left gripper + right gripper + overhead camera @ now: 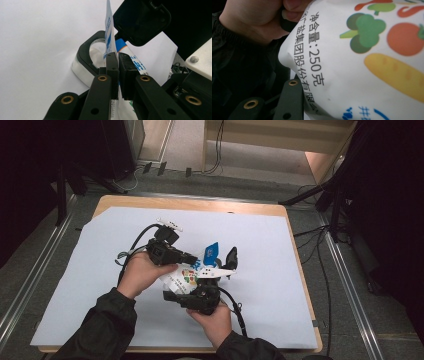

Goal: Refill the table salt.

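A white bag point(182, 276) printed with vegetables and a blue-marked top is held up over the table between both grippers. My left gripper point(196, 259) is shut on the bag's thin upper edge point(109, 30); in the left gripper view its jaws point(118, 62) are pressed together on that sheet. My right gripper point(190, 287) comes from below and is shut on the bag's bulging body point(362, 62), which covers most of the right gripper view. One of its fingers point(290, 97) shows at the bottom left against the bag. The hand point(254, 20) holding the left gripper shows at the upper left.
A clear container with a black rounded rim point(86, 53) stands on the white sheet point(260, 240) just past the bag, seen as a dark shape point(231, 256) right of the grippers. The wooden table edge point(190, 202) runs along the far side. Cables cross the floor point(320, 250) at the right.
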The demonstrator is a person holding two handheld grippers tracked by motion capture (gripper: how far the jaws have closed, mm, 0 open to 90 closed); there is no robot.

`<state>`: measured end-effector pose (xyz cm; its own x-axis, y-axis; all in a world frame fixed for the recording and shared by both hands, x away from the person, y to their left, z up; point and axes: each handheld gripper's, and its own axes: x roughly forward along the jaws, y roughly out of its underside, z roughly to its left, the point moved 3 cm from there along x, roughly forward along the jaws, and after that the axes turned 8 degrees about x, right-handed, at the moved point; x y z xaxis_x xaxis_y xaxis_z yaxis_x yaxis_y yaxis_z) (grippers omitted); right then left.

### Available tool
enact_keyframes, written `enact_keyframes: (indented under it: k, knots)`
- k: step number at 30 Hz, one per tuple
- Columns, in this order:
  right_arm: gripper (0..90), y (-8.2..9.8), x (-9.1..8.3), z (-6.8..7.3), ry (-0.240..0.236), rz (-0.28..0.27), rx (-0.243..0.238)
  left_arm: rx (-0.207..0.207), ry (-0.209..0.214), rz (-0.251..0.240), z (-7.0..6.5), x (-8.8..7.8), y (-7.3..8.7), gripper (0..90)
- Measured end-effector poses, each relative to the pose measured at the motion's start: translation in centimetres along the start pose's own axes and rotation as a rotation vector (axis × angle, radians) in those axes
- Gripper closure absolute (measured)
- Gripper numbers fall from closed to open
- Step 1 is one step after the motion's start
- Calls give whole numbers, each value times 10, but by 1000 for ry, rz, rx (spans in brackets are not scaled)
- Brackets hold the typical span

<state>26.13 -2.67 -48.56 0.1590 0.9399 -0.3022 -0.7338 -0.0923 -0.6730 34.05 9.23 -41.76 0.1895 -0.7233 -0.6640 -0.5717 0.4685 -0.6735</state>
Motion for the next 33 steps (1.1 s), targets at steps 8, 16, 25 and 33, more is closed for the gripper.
enact_keyframes:
  k: [8,16,25,33]
  knots:
    - [674,0,-1,0,-4,0,0,0,-3,1,0,0,0,877]
    - [674,0,0,-1,-7,4,-9,3,5,-1,0,1,0,877]
    - [674,0,-1,-1,-8,5,-7,8,3,-3,0,1,0,877]
    - [674,0,-1,-2,-8,5,-1,7,2,-3,0,2,0,877]
